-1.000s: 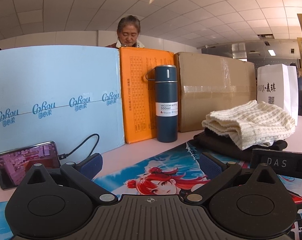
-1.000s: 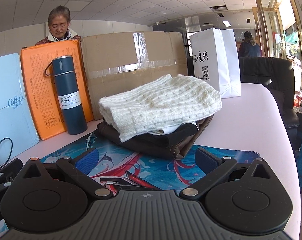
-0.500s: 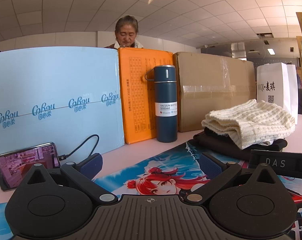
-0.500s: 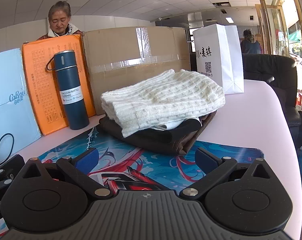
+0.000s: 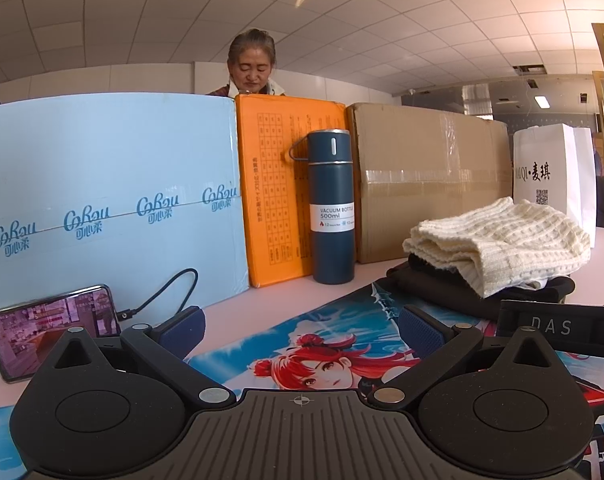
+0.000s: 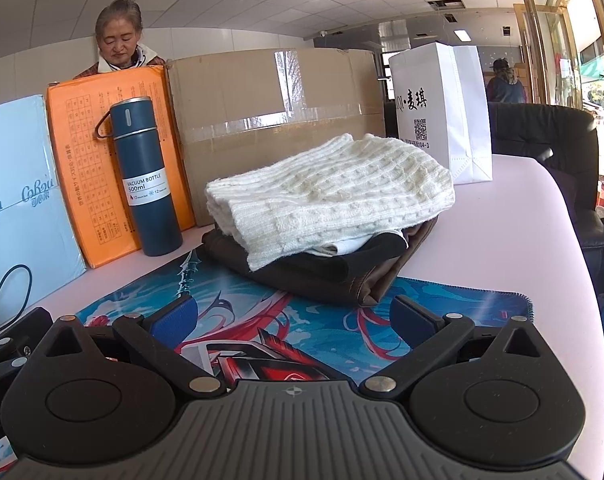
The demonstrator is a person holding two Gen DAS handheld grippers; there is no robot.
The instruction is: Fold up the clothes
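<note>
Cream knit sits on top: a folded sweater (image 6: 329, 192) caps a small pile of dark clothes (image 6: 325, 268), black over brown, all squared up at the far edge of the printed mat (image 6: 441, 312). From where I stand the stack looks finished, parked at the back so the middle of the mat stays free for working.

Both tools are low over the mat's near part and hold nothing. The right gripper (image 6: 294, 316) has its blue pads spread wide and points straight at the pile, near it but not touching. The left gripper (image 5: 300, 326) is just as wide, aimed more toward the bottle (image 5: 331, 208), with the pile off to its right. A black bar marked DAS (image 5: 557, 328) crosses the left view's right edge; I take it for part of the other tool, though I can't be sure.

Boxes line the back like a wall: blue (image 5: 102, 200), orange (image 5: 274, 192), cardboard (image 5: 429, 184), then a white bag (image 6: 441, 112). A phone (image 5: 50, 332) leans against the blue box, on its cable. A woman (image 5: 252, 64) stands behind, eyes down.

No loose garment shows in either view, so I'd guess the folding is done or the next piece lies out of sight.
</note>
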